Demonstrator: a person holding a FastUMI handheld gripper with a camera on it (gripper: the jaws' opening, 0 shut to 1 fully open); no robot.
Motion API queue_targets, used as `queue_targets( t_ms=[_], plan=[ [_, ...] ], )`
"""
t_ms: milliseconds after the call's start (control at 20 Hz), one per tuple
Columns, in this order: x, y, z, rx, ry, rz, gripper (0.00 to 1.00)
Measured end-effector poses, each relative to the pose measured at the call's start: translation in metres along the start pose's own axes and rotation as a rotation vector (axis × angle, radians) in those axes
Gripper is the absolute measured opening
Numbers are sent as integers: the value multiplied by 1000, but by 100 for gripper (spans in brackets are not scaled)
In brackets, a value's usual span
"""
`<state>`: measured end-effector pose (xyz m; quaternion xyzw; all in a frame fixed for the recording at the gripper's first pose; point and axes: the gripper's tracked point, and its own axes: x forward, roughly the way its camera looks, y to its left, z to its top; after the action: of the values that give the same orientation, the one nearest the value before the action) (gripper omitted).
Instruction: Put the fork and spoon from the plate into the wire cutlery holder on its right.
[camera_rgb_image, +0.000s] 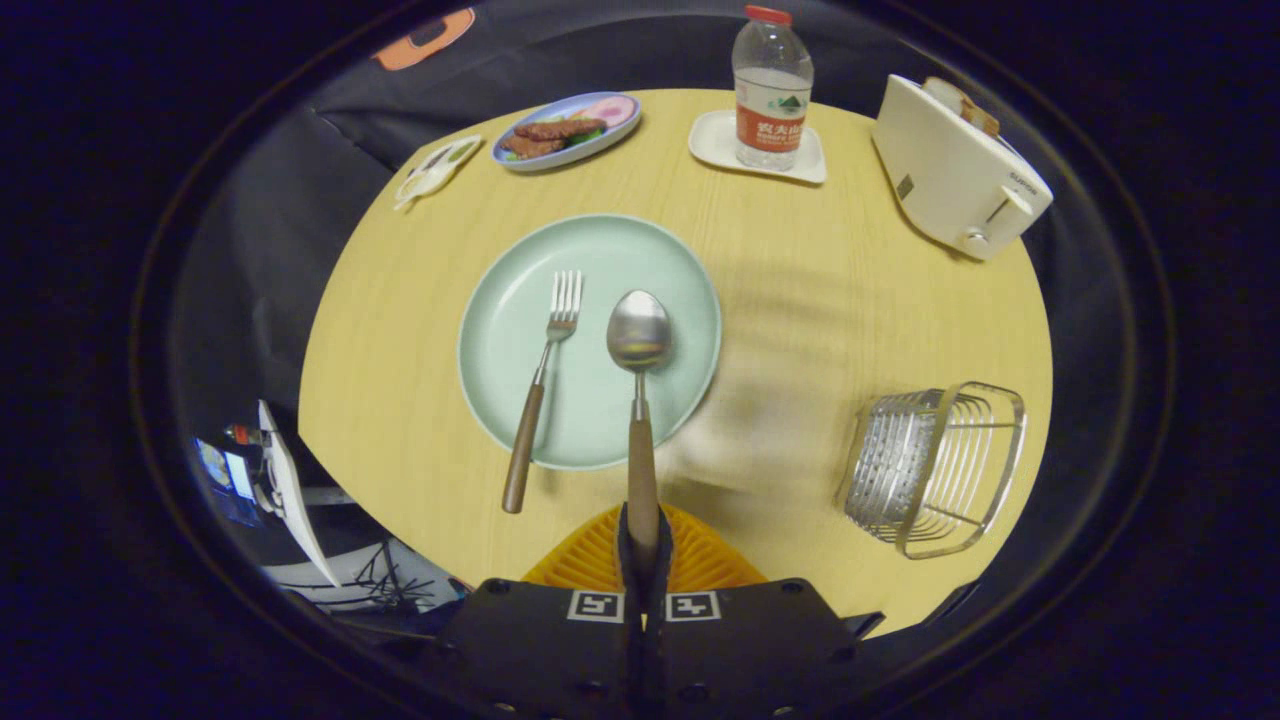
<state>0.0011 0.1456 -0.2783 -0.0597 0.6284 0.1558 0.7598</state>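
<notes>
Here the gripper (641, 540) hangs low over the worktop's (820, 300) near edge, jaws closed on the spoon's (639, 380) wooden handle; its bowl reaches over the plate (590, 340) beside the fork (545, 385). The wire holder (935, 465) stands right.

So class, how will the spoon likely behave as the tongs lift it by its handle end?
Likely stiff. Gripped at the wooden handle's end by the tongs, the spoon may droop bowl-first, since the metal bowl sits far ahead over the plate. Polished metal looks slippery.
</notes>
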Motion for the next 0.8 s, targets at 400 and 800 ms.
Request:
queue_targets(
  t_ms=[400,800],
  plan=[
    [-109,-80,-13,133,-117,-59,0],
    [-110,-121,-58,260,4,-49,1]
  ],
)
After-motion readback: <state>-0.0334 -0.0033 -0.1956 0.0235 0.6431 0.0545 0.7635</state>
